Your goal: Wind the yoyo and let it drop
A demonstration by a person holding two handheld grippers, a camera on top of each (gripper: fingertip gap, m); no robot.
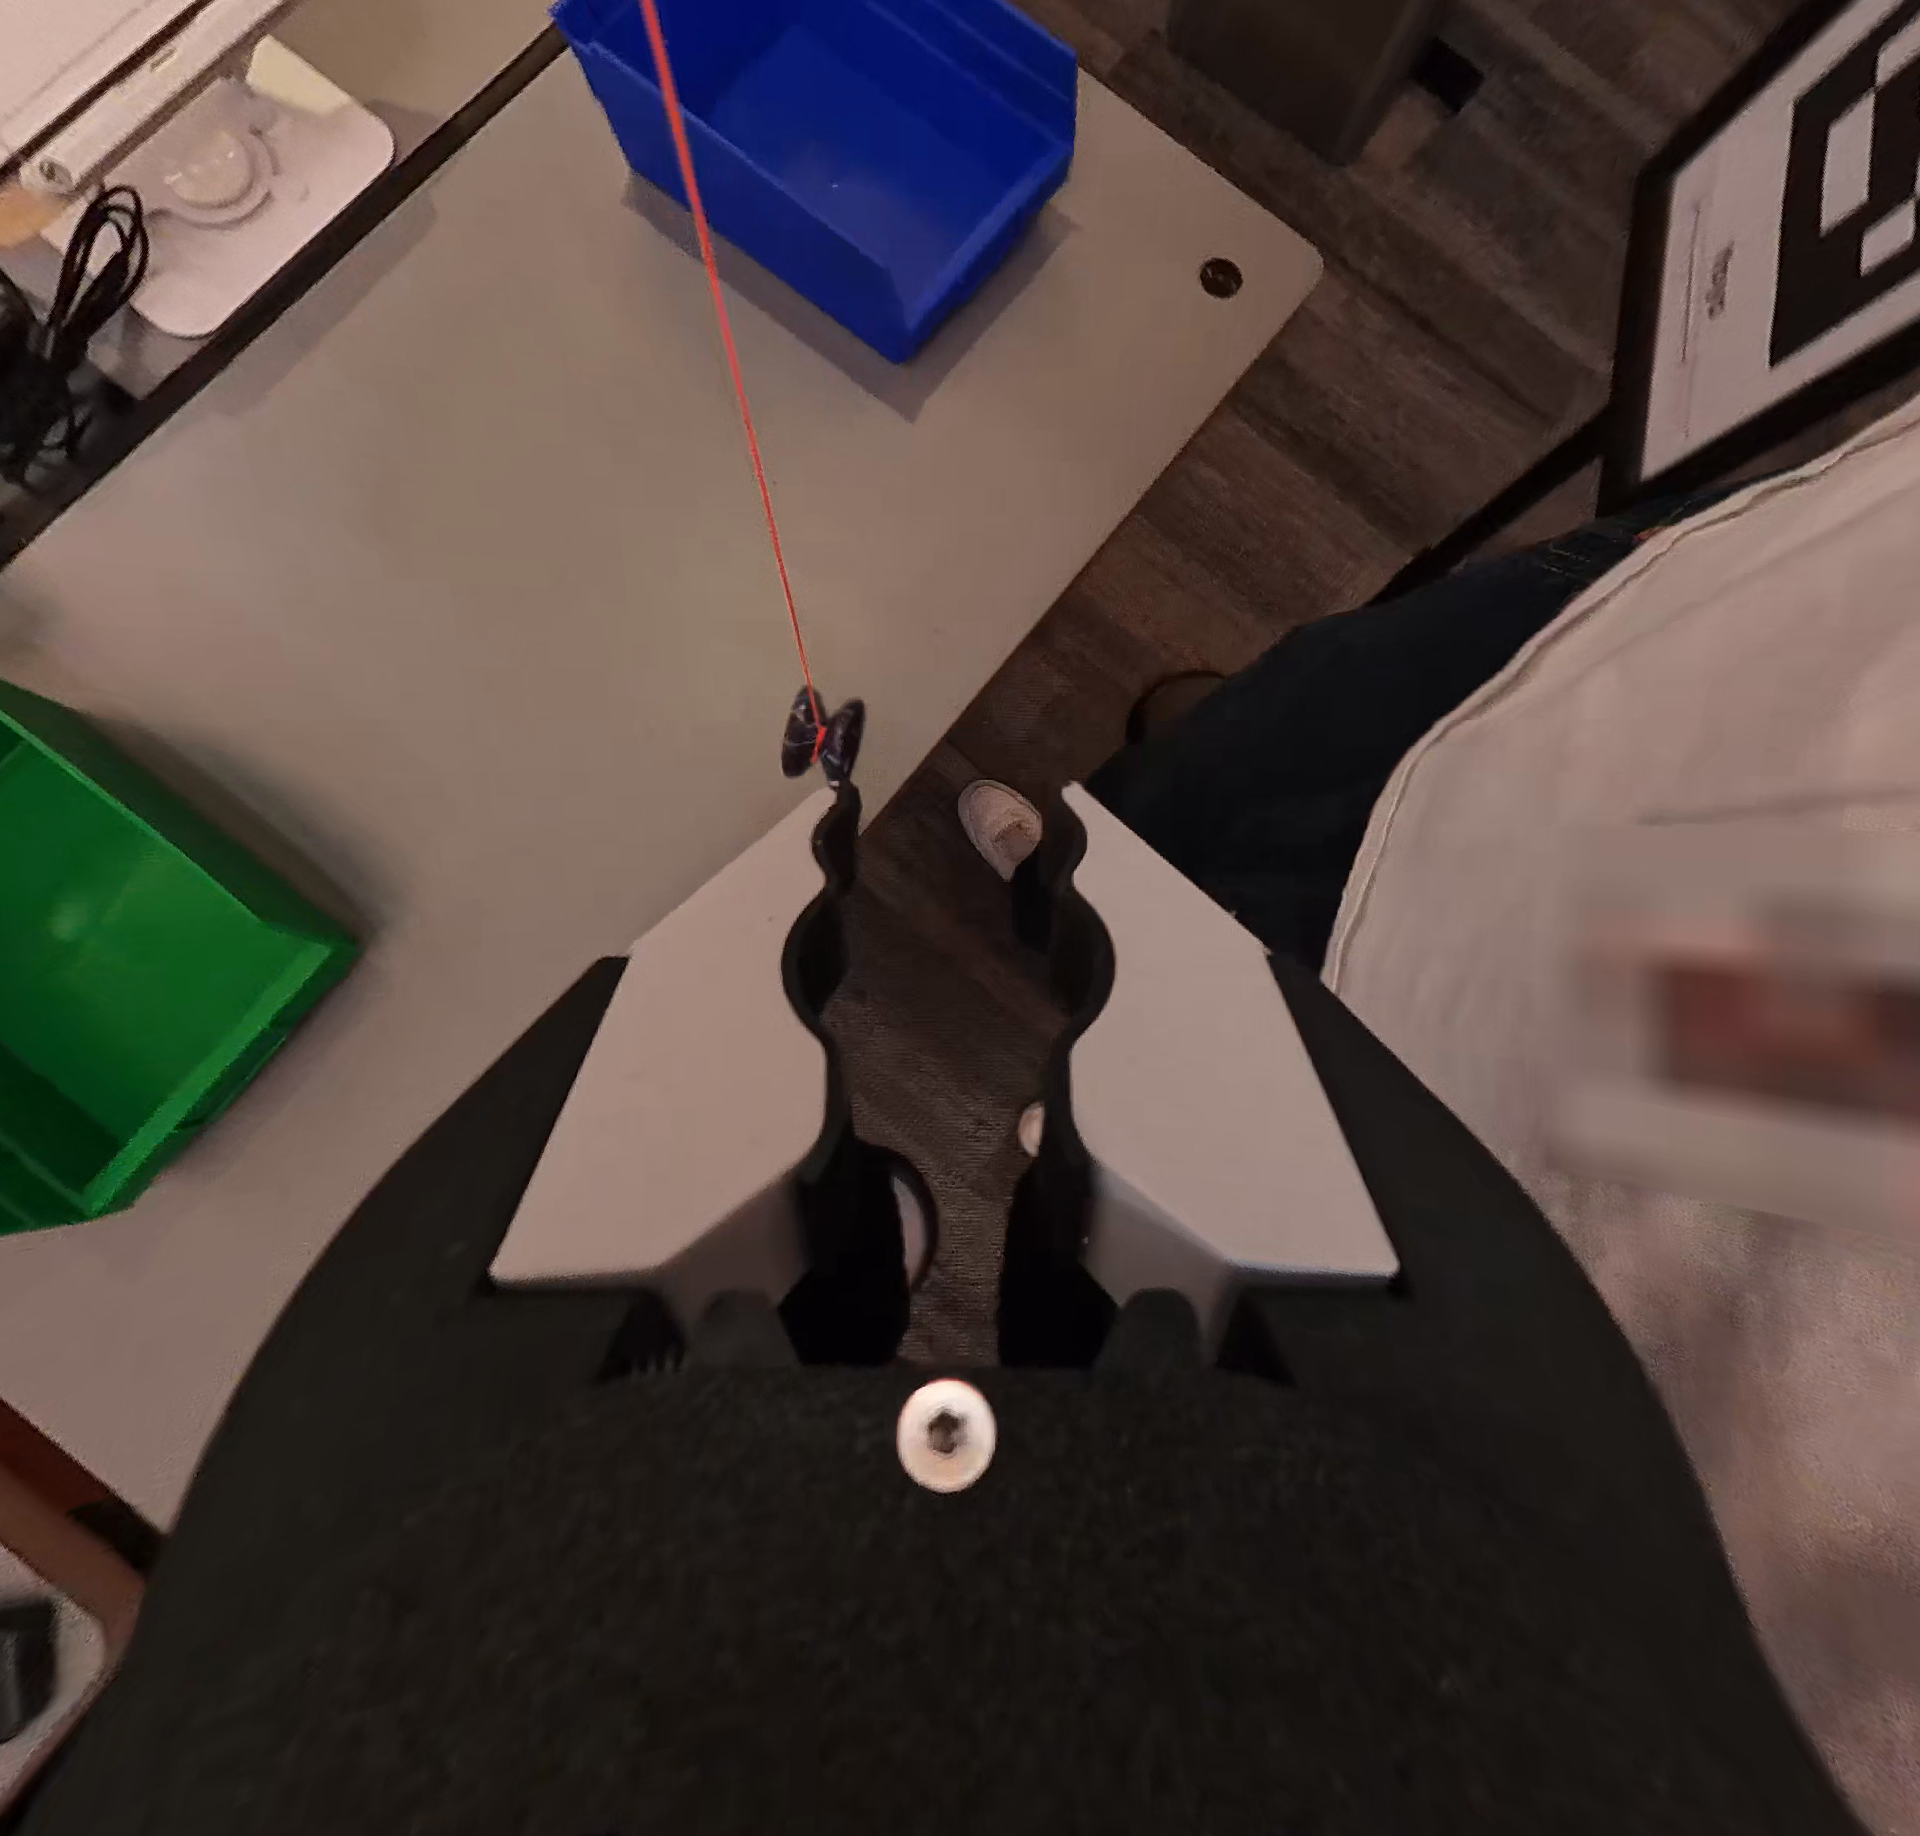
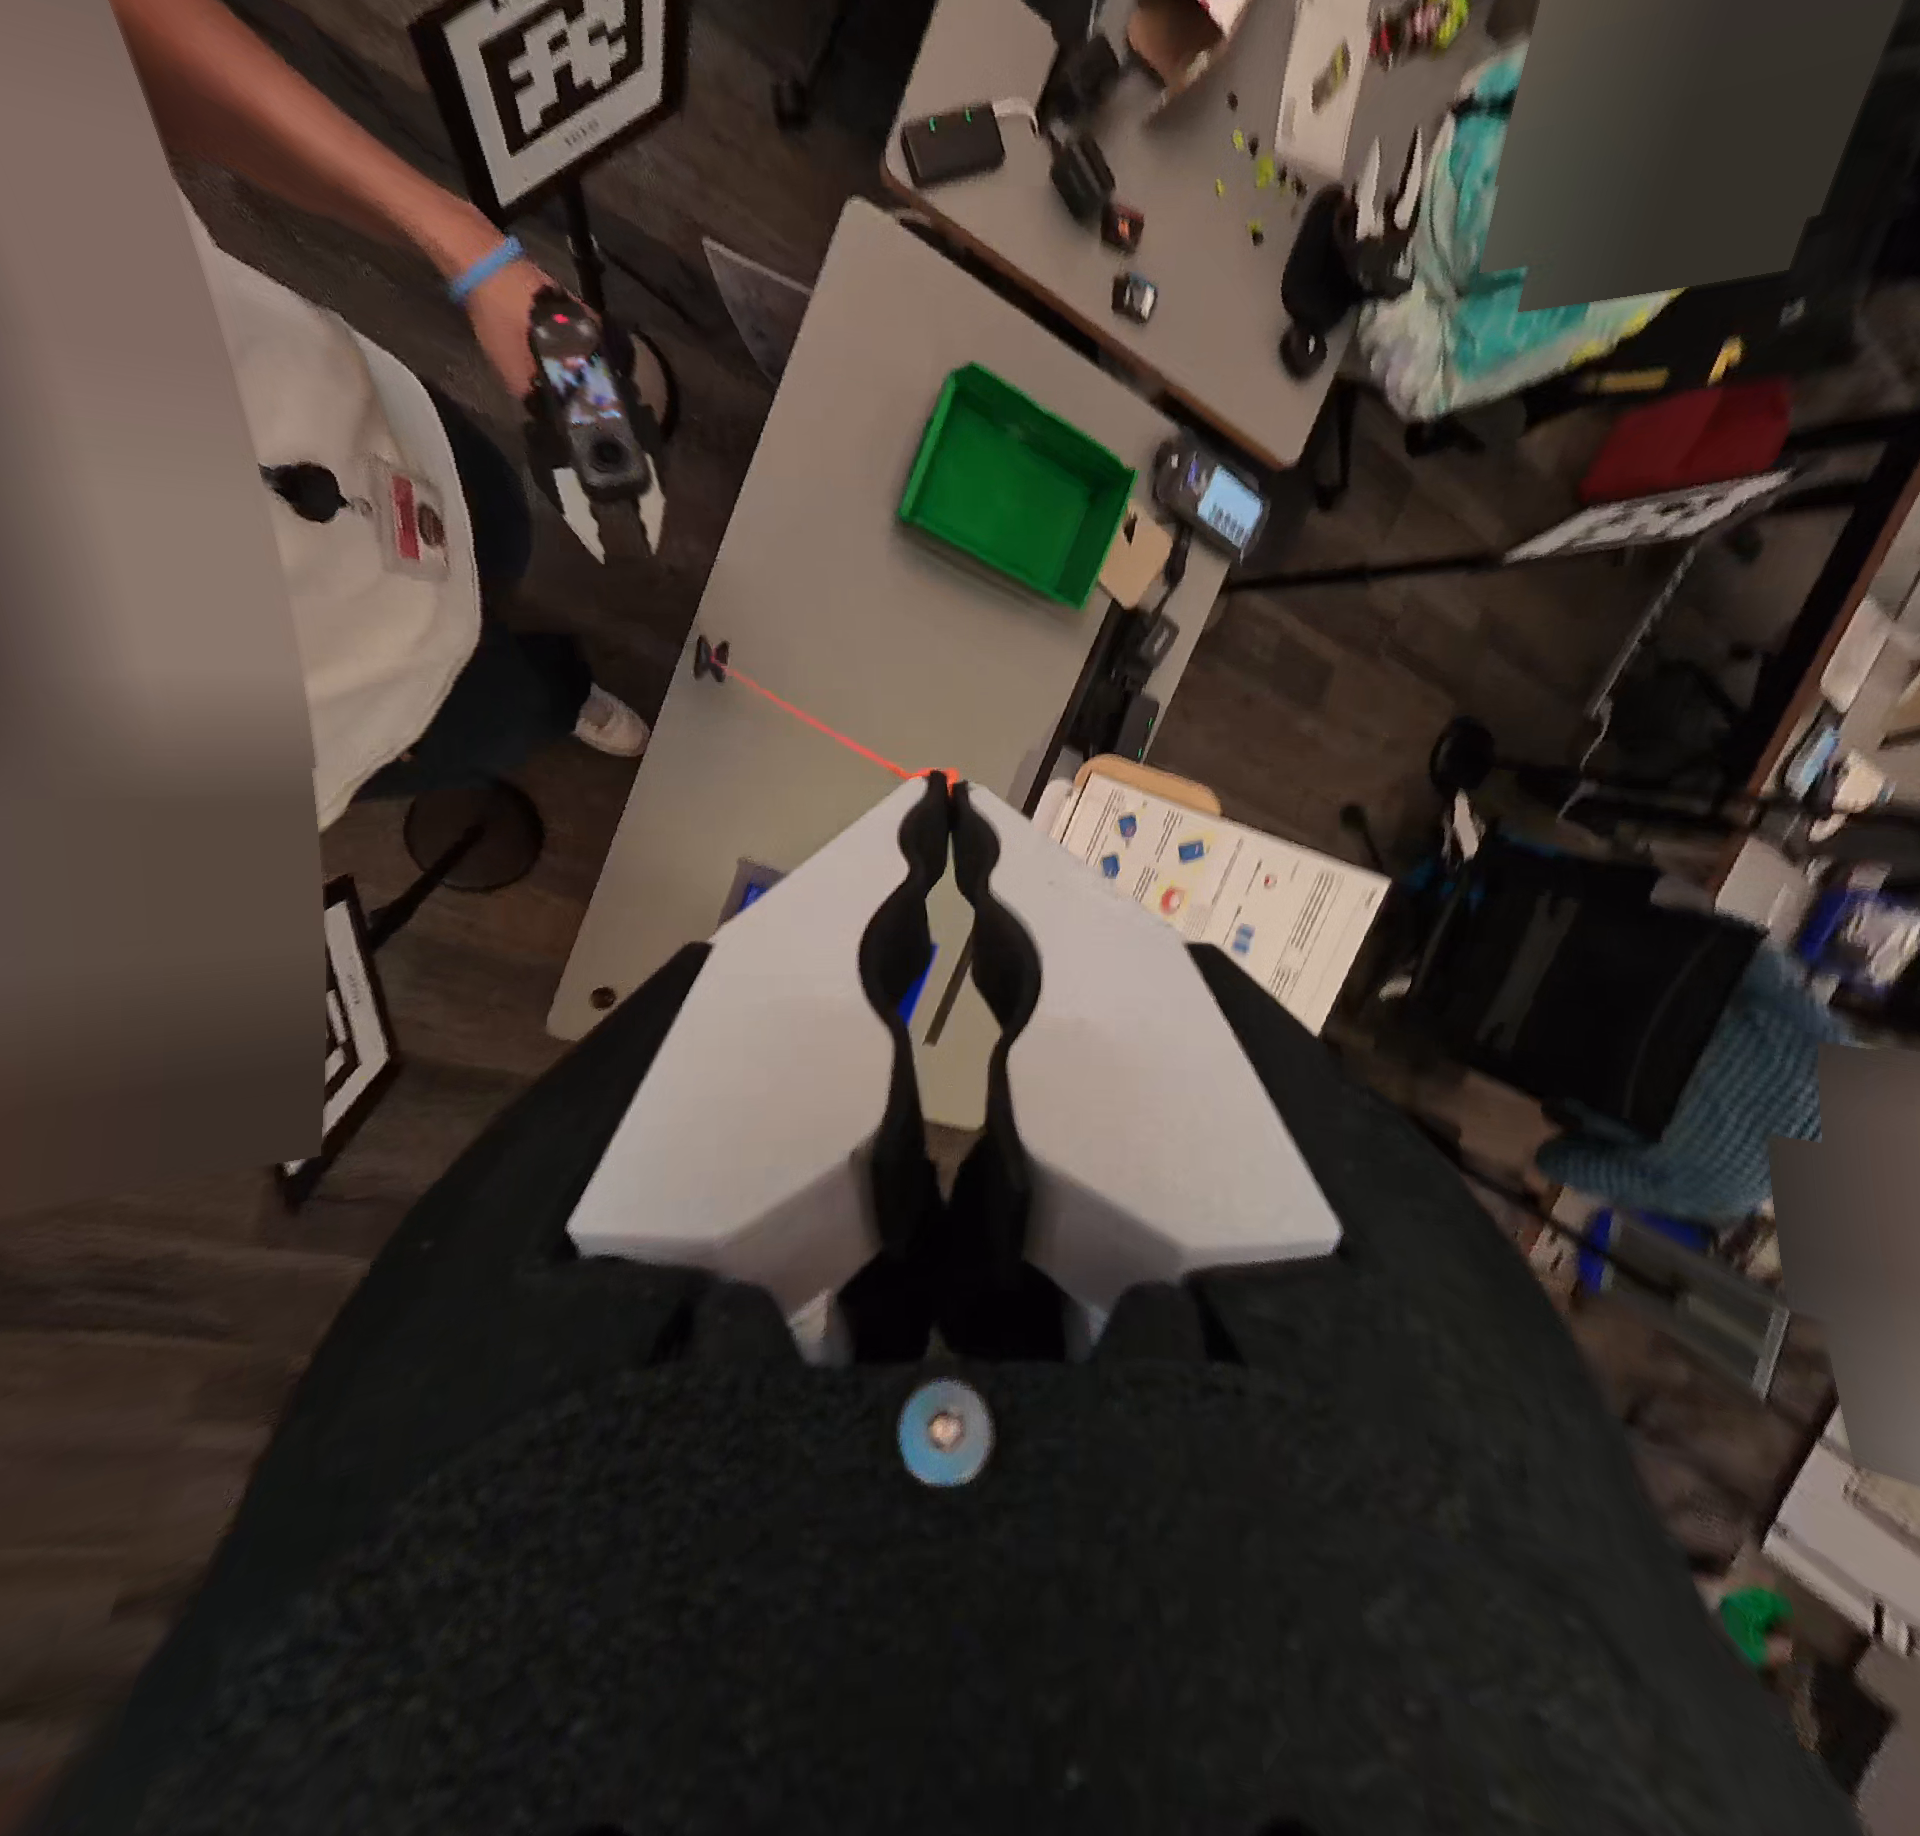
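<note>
Well, right jaws: pressed together at the tips of the right gripper point(image 2: 940, 787), pinching the end of the red string point(image 2: 821, 721).
Left jaws: standing apart with a clear gap and nothing between them; the left gripper point(image 1: 951, 799) points down at the table edge and floor.
String: taut, running from the right gripper's tips down to the yoyo point(image 1: 823, 737); in the left wrist view it climbs out of the top of the frame, so only the right wrist view shows what holds it.
Yoyo: dark, two-lobed, hanging at the string's end, seen against the near edge of the grey table point(image 1: 468, 539), just beyond the left gripper's tips.
Bins: a blue bin point(image 1: 831, 134) is plain in the left wrist view but mostly hidden behind the fingers in the right one; the green bin point(image 2: 1013, 487) shows in both.
Person: the right wrist view shows the forearm with a blue wristband point(image 2: 486, 267) holding the left gripper off the table's side; the left wrist view shows only a pale shirt point(image 1: 1662, 851) and a white shoe point(image 1: 1000, 825).
</note>
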